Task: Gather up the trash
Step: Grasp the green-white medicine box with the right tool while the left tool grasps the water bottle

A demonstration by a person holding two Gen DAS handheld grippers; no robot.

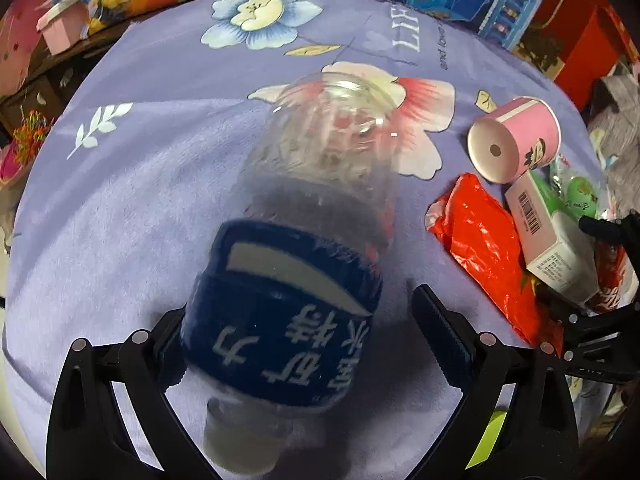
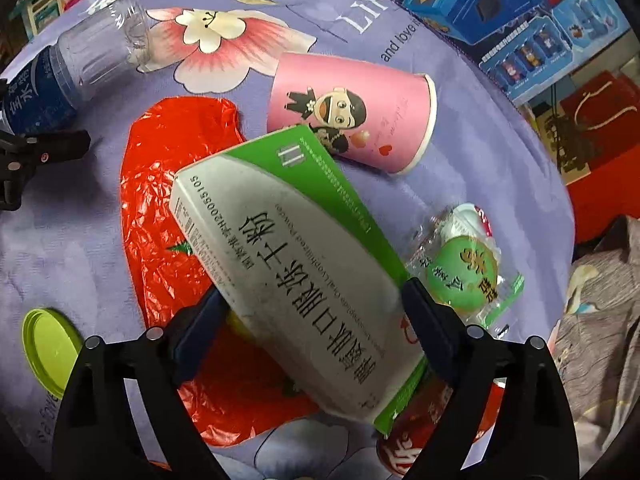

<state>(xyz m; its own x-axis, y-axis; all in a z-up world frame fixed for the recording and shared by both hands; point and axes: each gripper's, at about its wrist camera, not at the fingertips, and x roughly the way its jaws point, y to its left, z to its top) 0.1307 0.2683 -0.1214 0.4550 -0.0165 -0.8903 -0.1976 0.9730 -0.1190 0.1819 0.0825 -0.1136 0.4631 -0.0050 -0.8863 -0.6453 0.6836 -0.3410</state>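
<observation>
My left gripper (image 1: pixel 298 328) has a clear plastic bottle (image 1: pixel 316 216) with a blue label between its fingers; the left finger touches the label, while a gap shows beside the right finger (image 1: pixel 440 328). The bottle also shows in the right wrist view (image 2: pixel 80 68). My right gripper (image 2: pixel 308 328) is shut on a white and green medicine box (image 2: pixel 296 264), held above a red plastic bag (image 2: pixel 168 208). The box (image 1: pixel 548 236) and the bag (image 1: pixel 488 248) also show in the left wrist view.
A pink paper cup (image 2: pixel 352 112) lies on its side on the purple flowered cloth (image 2: pixel 480 160). A green snack wrapper (image 2: pixel 468 268), a green lid (image 2: pixel 48 348) and a red can (image 2: pixel 416 436) lie near. Blue toy boxes (image 2: pixel 500 0) stand behind.
</observation>
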